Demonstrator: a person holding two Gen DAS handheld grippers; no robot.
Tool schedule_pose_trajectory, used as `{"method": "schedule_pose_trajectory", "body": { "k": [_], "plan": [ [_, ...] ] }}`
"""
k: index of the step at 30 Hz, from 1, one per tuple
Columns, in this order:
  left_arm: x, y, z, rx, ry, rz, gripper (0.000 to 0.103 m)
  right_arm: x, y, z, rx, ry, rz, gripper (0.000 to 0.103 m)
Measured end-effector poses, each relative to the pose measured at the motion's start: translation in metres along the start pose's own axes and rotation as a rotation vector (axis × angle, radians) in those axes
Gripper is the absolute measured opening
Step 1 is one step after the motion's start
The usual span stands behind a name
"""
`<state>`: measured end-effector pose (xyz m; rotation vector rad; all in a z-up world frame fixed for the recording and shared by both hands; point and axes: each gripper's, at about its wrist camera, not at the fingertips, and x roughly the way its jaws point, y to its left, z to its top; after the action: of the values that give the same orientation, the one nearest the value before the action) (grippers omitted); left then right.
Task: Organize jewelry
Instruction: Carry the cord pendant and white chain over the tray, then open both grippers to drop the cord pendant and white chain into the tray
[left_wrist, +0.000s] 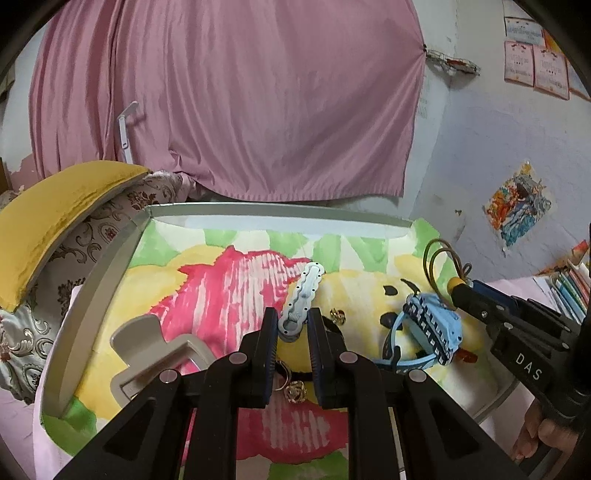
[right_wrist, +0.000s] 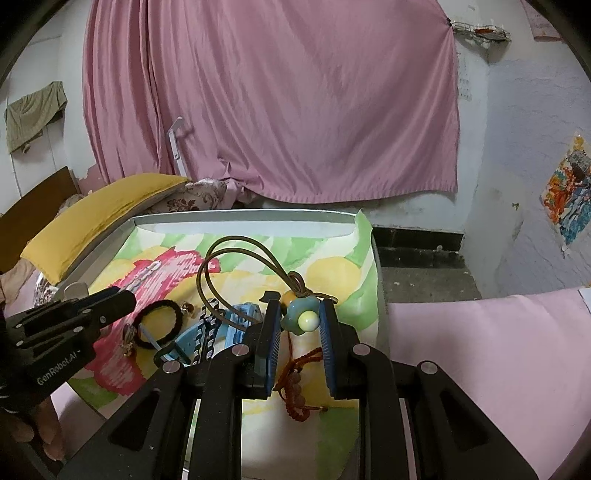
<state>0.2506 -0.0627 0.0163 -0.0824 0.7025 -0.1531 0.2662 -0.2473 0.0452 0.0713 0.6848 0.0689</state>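
Observation:
My left gripper (left_wrist: 292, 318) is shut on the near end of a pale blue wavy hair clip (left_wrist: 302, 295) and holds it above the flowered cloth. A gold rose ring (left_wrist: 294, 391) and a thin ring (left_wrist: 282, 373) lie under its jaws. My right gripper (right_wrist: 300, 309) is shut on a teal flower charm with a pale bead (right_wrist: 301, 314) on a brown cord loop (right_wrist: 221, 258). A red braided bracelet (right_wrist: 299, 376) lies beneath it. A blue comb clip (left_wrist: 432, 328) and a black hair tie (right_wrist: 159, 323) lie on the cloth.
The flowered cloth (left_wrist: 207, 280) covers a tray with a grey rim (left_wrist: 277, 212). A grey handle part (left_wrist: 147, 350) sits at the left. A yellow cushion (left_wrist: 51, 214) lies left, a pink curtain (left_wrist: 240, 103) behind, and pink bedding (right_wrist: 480, 350) to the right.

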Motion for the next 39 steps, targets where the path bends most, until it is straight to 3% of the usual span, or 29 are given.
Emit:
{"method": "schedule_pose_trajectory", "body": {
  "k": [25,39],
  "plan": [
    [0.0100,0.0048,-0.0014,-0.029,0.067,-0.036,0.015,0.0091,-0.0027,-0.0045,0.035,0.066,0.043,0.019],
    [0.0063,0.0070,-0.0016,-0.038,0.048,-0.023,0.018,0.0003,0.0013,-0.0050,0.024,0.022,0.024,0.033]
  ]
}}
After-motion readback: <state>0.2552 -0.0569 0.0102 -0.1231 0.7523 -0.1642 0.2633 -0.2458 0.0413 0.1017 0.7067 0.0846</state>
